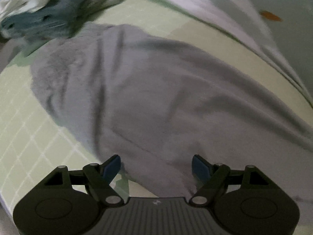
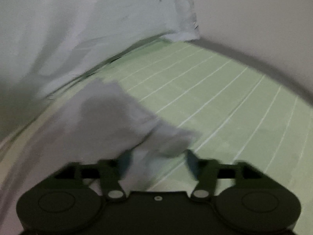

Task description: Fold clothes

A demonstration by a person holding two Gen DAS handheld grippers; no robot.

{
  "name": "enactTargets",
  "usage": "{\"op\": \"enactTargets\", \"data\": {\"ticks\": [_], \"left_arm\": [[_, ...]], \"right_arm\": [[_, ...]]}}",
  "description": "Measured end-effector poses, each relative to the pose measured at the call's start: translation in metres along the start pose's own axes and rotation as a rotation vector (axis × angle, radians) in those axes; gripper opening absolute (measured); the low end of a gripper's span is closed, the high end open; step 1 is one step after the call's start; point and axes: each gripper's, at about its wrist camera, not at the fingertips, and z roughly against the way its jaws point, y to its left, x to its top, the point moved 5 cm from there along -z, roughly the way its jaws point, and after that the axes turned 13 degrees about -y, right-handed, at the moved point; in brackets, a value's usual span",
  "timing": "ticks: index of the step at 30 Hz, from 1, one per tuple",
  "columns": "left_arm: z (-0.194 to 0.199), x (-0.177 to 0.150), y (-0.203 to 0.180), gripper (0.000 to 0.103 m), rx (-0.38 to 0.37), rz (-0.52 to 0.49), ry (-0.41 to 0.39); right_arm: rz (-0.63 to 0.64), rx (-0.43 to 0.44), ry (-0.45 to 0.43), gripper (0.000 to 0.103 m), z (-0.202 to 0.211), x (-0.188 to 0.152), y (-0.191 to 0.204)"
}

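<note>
A grey garment (image 1: 137,90) lies spread and creased on a pale green gridded sheet (image 1: 23,117). My left gripper (image 1: 156,166) is open, its blue-padded fingers (image 1: 111,166) wide apart just over the garment's near edge. In the right wrist view a corner of the same grey garment (image 2: 117,121) lies between and ahead of the open fingers of my right gripper (image 2: 158,162). This view is blurred, and the cloth sits loose against the left finger (image 2: 125,162).
A heap of white and blue-grey clothes (image 1: 49,13) lies at the far left. A white bedsheet with an orange print (image 1: 270,15) hangs along the far side; it also shows in the right wrist view (image 2: 97,29). The green gridded sheet (image 2: 234,107) extends to the right.
</note>
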Motion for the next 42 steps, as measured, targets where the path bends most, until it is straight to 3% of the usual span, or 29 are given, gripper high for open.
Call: {"op": "enactTargets", "data": {"ticks": [4,7,9,11,16,24,28,29,33,37,38,42], "left_arm": [[0.01,-0.006,-0.031,0.08,-0.081,-0.157,-0.047],[0.016,-0.008,-0.052,0.069,-0.129,-0.292,-0.092],[0.016,-0.011,-0.06,0.057,-0.14,-0.368,-0.1],[0.014,-0.016,-0.065,0.045,-0.143,-0.441,-0.1],[0.01,-0.029,-0.068,0.043,-0.165,-0.557,-0.076],[-0.002,-0.037,-0.065,0.044,-0.146,-0.6,-0.034],[-0.006,-0.041,-0.066,0.05,-0.163,-0.61,-0.014],[-0.007,-0.041,-0.067,0.05,-0.164,-0.612,-0.017],[-0.009,-0.04,-0.07,0.048,-0.174,-0.625,-0.021],[-0.007,-0.037,-0.068,0.011,-0.156,-0.619,-0.033],[-0.006,-0.035,-0.067,0.006,-0.158,-0.605,-0.041],[0.007,-0.024,-0.061,0.005,-0.168,-0.536,-0.087]], "right_arm": [[-0.063,0.091,-0.027,0.087,0.005,-0.002,0.021],[-0.058,0.096,-0.051,0.077,0.001,0.003,0.029],[-0.07,0.106,-0.033,0.054,-0.007,0.003,0.031],[-0.089,0.107,-0.015,0.045,-0.014,0.002,0.032],[-0.144,0.069,0.007,0.045,-0.032,0.0,0.028],[-0.145,0.038,0.001,0.046,-0.052,0.011,0.024],[-0.154,0.036,0.001,0.046,-0.06,0.017,0.026],[-0.153,0.039,0.0,0.044,-0.062,0.019,0.027],[-0.14,0.051,0.003,0.01,-0.065,0.02,0.029],[-0.14,0.069,-0.023,0.002,-0.059,0.026,0.029],[-0.135,0.077,-0.036,0.002,-0.056,0.029,0.03],[-0.112,0.112,-0.075,0.001,-0.046,0.041,0.032]]}}
